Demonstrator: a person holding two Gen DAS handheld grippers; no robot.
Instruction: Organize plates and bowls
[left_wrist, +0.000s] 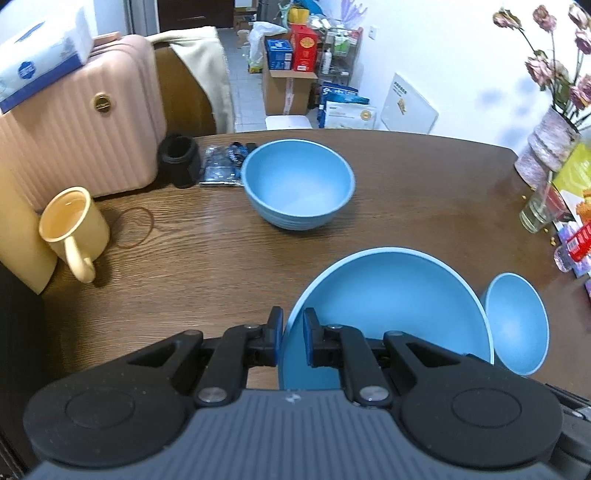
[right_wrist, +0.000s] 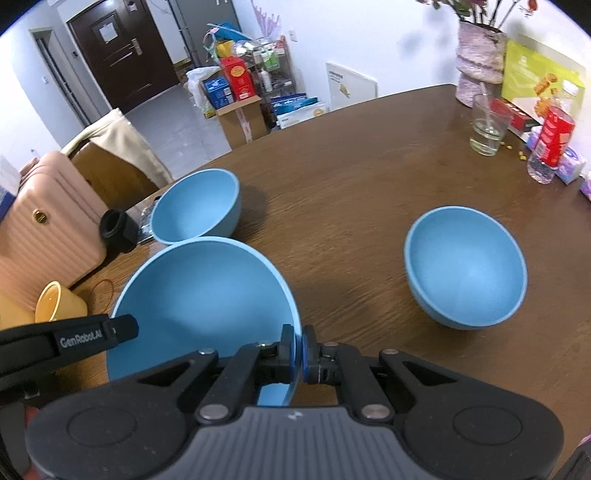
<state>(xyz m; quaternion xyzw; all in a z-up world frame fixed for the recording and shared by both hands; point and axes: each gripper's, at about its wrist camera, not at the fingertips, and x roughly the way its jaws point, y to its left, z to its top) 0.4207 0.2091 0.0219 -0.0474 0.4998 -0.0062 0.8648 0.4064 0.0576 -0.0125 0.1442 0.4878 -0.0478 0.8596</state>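
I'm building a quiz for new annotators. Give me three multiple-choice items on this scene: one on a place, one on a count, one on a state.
1. Where does the yellow mug stand?
A. by the pink suitcase
B. beside the vase
C. inside a bowl

2. How many blue bowls are in view?
A. one
B. two
C. three

3. How is the large bowl held?
A. by one gripper only
B. by both grippers, clamped on its rim
C. by neither, it lies free

Answers:
1. A: the mug stands at the table's edge next to the suitcase.
2. C: the large bowl, a far bowl and a right bowl.
3. B: the left gripper and right gripper each pinch the rim on opposite sides.
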